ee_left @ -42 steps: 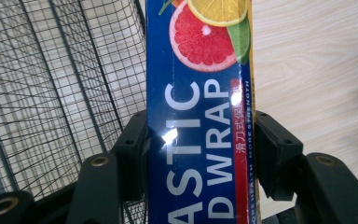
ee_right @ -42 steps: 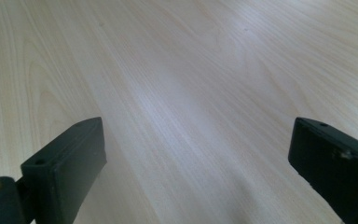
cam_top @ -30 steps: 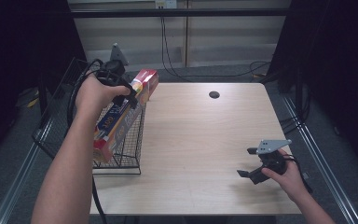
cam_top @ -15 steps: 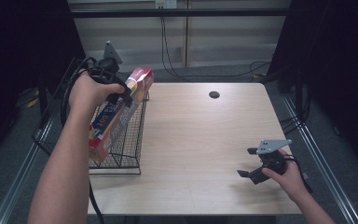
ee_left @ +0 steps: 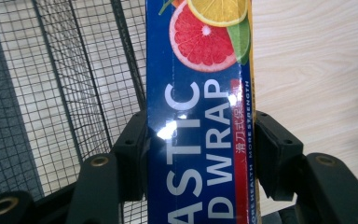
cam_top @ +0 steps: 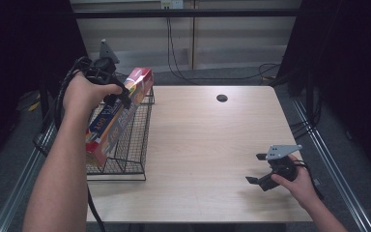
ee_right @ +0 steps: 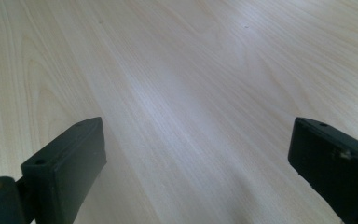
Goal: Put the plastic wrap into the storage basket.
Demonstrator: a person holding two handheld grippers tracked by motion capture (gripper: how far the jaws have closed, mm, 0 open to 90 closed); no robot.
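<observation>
A long plastic wrap box point(cam_top: 118, 113), blue with citrus fruit printed on it and red ends, hangs tilted over a black wire basket point(cam_top: 137, 147) at the table's left edge. My left gripper point(cam_top: 118, 96) is shut on the box near its upper end. In the left gripper view both jaws press the sides of the plastic wrap box point(ee_left: 198, 116), with the wire basket point(ee_left: 65, 93) below it. My right gripper point(cam_top: 256, 169) rests low over the table's front right, open, with bare wood between its jaws point(ee_right: 196, 154).
The light wooden table point(cam_top: 207, 135) has a dark round hole point(cam_top: 221, 98) near its back edge. Metal rails run along both sides of the table. Cables trail across the floor behind it.
My left gripper has lifted the box higher and a little to the right over the basket. The right gripper has stayed where it was.
</observation>
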